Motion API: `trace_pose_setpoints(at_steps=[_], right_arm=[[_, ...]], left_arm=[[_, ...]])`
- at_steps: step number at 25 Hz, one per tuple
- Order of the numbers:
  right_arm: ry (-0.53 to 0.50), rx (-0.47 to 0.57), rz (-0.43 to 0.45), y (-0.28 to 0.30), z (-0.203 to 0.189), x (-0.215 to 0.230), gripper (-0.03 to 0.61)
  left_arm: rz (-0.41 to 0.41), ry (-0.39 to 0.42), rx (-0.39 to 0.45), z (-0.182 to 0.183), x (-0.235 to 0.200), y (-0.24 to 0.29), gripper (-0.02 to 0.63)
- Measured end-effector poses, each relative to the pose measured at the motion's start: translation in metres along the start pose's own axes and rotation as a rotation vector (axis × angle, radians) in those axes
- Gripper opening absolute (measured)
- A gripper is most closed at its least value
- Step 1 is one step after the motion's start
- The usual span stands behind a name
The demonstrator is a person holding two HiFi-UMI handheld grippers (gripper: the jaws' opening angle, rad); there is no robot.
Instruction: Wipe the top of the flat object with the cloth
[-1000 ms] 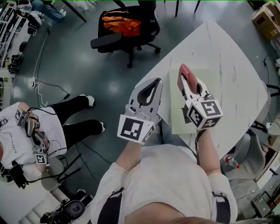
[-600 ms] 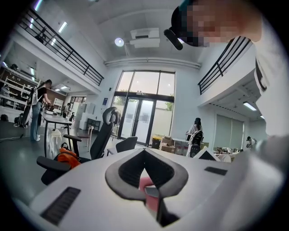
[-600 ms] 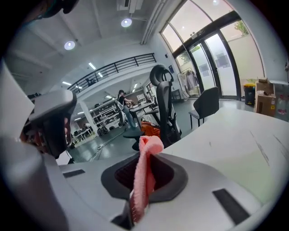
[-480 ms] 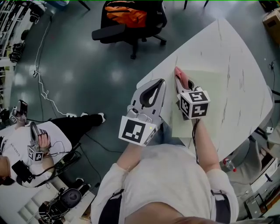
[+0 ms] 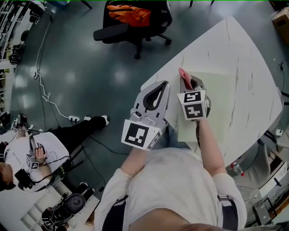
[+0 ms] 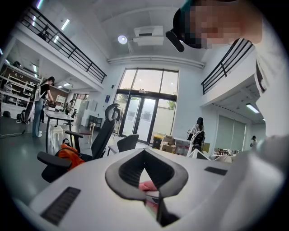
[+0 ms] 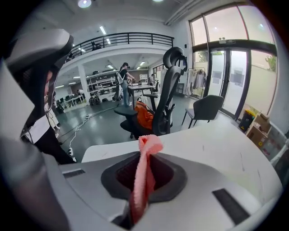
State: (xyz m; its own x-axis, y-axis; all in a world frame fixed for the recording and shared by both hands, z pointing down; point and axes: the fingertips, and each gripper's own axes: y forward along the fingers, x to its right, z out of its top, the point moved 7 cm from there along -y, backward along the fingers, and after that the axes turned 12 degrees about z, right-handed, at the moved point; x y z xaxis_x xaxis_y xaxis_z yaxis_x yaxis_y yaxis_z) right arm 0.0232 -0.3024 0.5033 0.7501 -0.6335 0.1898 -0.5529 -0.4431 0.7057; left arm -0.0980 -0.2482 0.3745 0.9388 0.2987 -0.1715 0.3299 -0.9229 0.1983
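My right gripper (image 5: 186, 83) is shut on a pink cloth (image 5: 182, 74); in the right gripper view the cloth (image 7: 145, 171) stands up between the closed jaws. It hovers over the near left part of a pale green flat sheet (image 5: 214, 106) lying on the white table (image 5: 239, 49). My left gripper (image 5: 161, 86) is shut with nothing in it and hangs just off the table's left edge, beside the right one. In the left gripper view a bit of the pink cloth (image 6: 146, 185) shows past the closed jaws.
A black office chair (image 5: 131, 27) with an orange bag (image 5: 128, 13) stands on the dark floor beyond the table. A person sits on the floor at the left (image 5: 31, 155). Cables (image 5: 45, 97) trail across the floor. Cardboard boxes (image 5: 281, 20) stand at the far right.
The right gripper with the cloth has moved left and a little farther away, toward the sheet's left edge, and has rolled. The left gripper has barely moved.
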Motion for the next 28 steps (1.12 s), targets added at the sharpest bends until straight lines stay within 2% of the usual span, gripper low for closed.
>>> trace_pose_setpoints(at_steps=[14,28], right_arm=[[0.147,0.014,-0.096,-0.037,-0.025,0.059,0.028],[0.243,0.043,-0.204,-0.083,-0.059,0.117,0.028]], left_arm=[[-0.042,0.014,0.002,0.003,0.017,0.003,0.012],[-0.062,0.026,0.0,0.0,0.037,0.007,0.012]])
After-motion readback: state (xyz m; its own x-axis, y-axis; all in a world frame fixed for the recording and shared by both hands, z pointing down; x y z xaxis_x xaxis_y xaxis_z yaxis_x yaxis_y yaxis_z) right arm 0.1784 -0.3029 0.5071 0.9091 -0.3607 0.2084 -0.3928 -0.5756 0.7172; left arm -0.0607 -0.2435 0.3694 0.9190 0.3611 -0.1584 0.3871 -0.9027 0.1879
